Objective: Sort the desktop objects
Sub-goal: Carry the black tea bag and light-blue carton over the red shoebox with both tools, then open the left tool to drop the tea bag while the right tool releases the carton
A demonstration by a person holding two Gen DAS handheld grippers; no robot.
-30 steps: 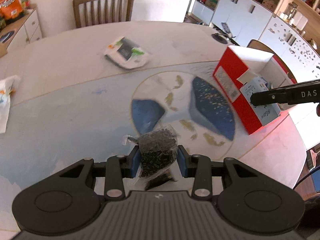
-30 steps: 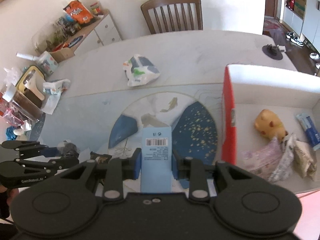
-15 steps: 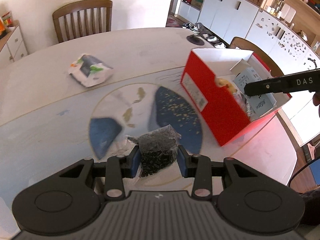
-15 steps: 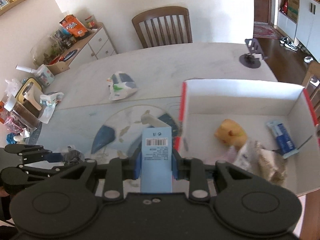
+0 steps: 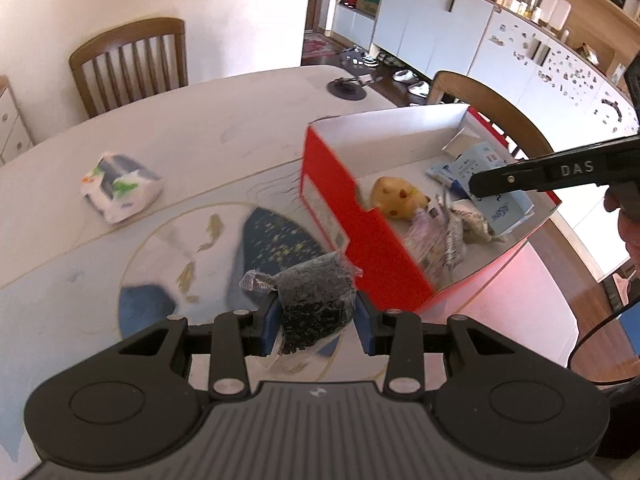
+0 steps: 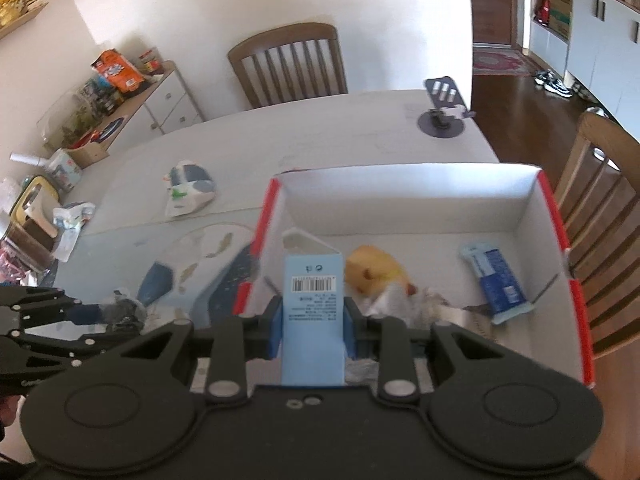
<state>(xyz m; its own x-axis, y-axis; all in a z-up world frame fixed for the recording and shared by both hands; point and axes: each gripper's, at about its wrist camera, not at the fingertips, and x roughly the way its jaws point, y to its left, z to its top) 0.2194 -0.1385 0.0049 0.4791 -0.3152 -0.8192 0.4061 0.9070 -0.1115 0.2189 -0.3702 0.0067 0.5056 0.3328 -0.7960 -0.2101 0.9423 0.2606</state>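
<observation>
We see a pale dining table with a round blue-and-white pattern on its top. The left gripper is clamped on a clear bag of small black pieces, held above the table just beside the red wall of an open box. The right gripper pinches a light blue carton with a barcode, upright, above the near left part of the box's white inside. Within the box lie a yellow plush toy, some crumpled wrappers and a blue packet. A white-and-blue pouch rests on the table, well apart from the box. Wooden chairs stand around the table.
</observation>
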